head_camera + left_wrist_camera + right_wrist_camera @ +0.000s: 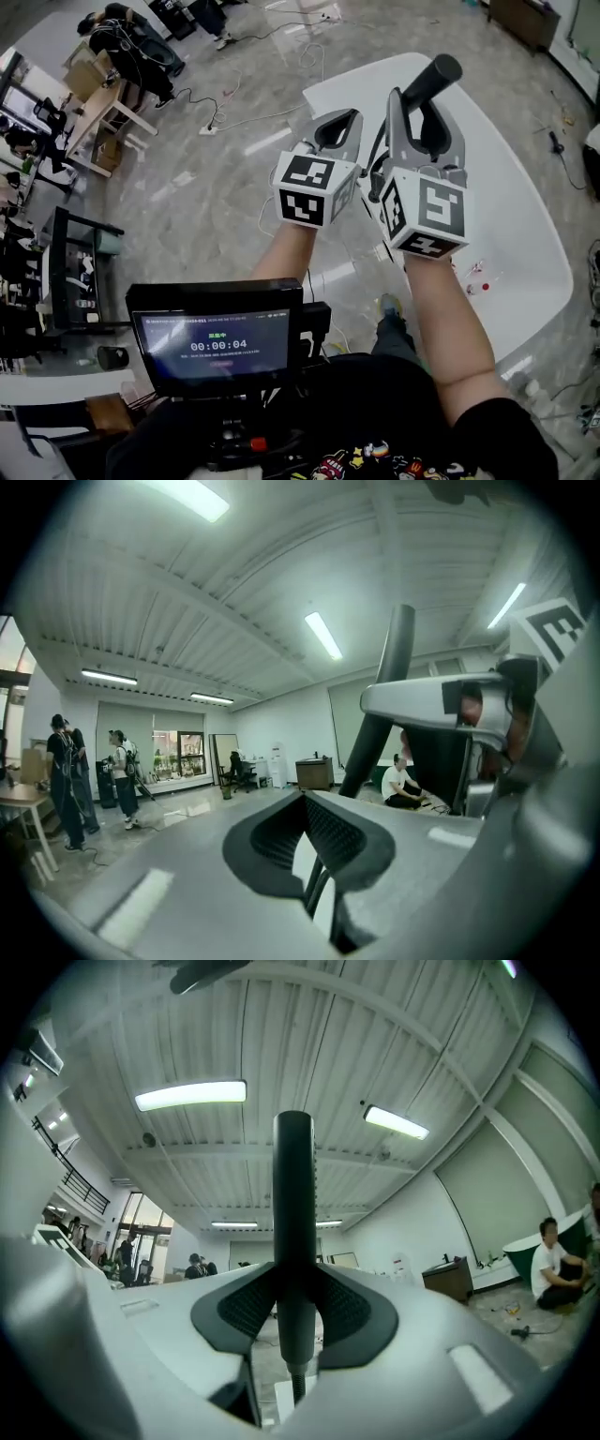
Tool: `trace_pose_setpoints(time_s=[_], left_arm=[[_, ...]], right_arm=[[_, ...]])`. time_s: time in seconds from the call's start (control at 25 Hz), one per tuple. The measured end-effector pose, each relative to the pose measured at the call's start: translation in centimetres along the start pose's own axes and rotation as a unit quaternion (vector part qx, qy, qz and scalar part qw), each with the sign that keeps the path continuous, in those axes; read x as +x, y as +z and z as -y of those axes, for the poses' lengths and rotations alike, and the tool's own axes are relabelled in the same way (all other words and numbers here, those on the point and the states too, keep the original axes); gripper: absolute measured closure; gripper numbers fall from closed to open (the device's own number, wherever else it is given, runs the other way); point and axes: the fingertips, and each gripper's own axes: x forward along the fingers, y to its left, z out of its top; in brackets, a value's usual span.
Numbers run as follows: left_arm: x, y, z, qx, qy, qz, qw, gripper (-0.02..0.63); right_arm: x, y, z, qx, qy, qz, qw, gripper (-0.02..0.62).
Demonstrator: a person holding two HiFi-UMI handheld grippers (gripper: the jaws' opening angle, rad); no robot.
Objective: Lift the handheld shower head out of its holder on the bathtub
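The black handheld shower head (434, 80) stands upright in the air above the white bathtub (511, 216), clear of any holder. My right gripper (422, 114) is shut on its handle; in the right gripper view the dark pads (239, 1309) clamp the black shaft (293, 1194), and a thin hose hangs below. My left gripper (337, 127) is held close on its left, shut with nothing between its fingers (281, 841). From the left gripper view the shower head (389, 682) rises just to the right. The holder itself is hidden.
A monitor rig (216, 342) hangs at my chest. Desks and equipment (103, 112) line the left side and cables (225, 112) trail over the glossy floor. Small fittings (476, 275) sit on the tub's near rim. People stand at the far left (66, 771); one sits on the floor (558, 1274).
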Motion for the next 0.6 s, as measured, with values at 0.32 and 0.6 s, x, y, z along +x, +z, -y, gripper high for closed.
trace_pose_setpoints(time_s=[0.32,0.6], left_arm=[[-3.0,4.4,5.6,0.034,-0.027,0.032,0.9985,0.606],[-2.9,4.3,8.2,0.044,-0.036,0.032,0.9979,0.606]], right_arm=[[-6.7,9.3,3.2,0.0,-0.021,0.08,0.997,0.443],[-8.4,8.9,4.3,-0.015,-0.03,0.07,0.997,0.442]])
